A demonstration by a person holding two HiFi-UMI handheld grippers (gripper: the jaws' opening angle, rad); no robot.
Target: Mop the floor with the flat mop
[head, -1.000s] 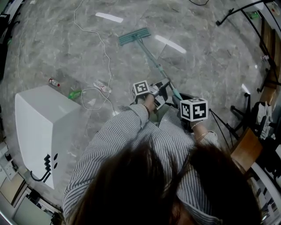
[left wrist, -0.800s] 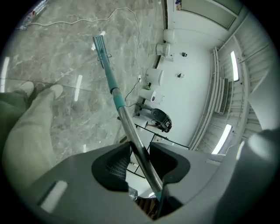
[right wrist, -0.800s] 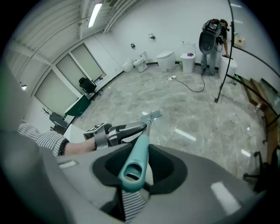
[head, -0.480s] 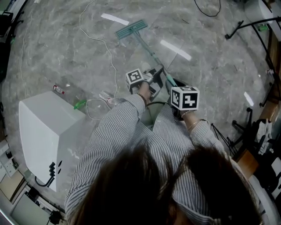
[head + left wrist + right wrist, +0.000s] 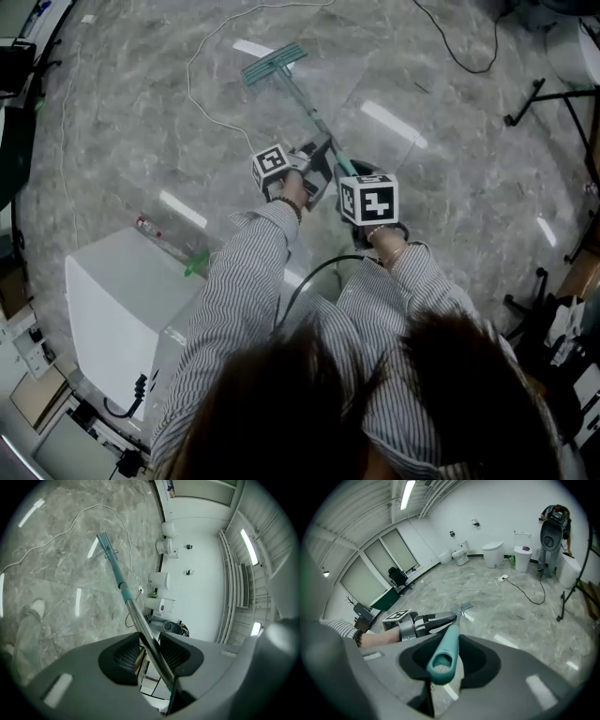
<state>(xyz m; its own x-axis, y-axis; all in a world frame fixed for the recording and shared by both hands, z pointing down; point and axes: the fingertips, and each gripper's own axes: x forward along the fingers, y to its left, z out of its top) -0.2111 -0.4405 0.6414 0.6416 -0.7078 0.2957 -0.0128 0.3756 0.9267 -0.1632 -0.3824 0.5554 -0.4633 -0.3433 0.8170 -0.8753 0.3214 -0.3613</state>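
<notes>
**Two-point hold on flat mop, head down on floor**

Left gripper view: the left tool is clenched on the bare metal stretch of the pole, with a pad pressing it from each side. The pole runs up and left past a teal collar to the mop head, which lies flat on the grey marble floor. A white cable loops over the floor beyond the mop head. A shoe shows at the left edge.

Right gripper view: the right tool is clamped on the teal grip end of the pole, hang hole facing the camera. The left tool sits ahead on the same pole, lower down, marker cube uppermost. The mop head is at the pole's far end, on the floor. A black cable trails across the floor at right. Toilets stand against the far wall.

Head view: the mop head is at top, left of centre, and the pole slants down and right into both tools. The left tool is nearer the mop head; the right tool is at the pole's upper end, near it. A white cabinet stands at lower left, well apart from the mop head
</notes>
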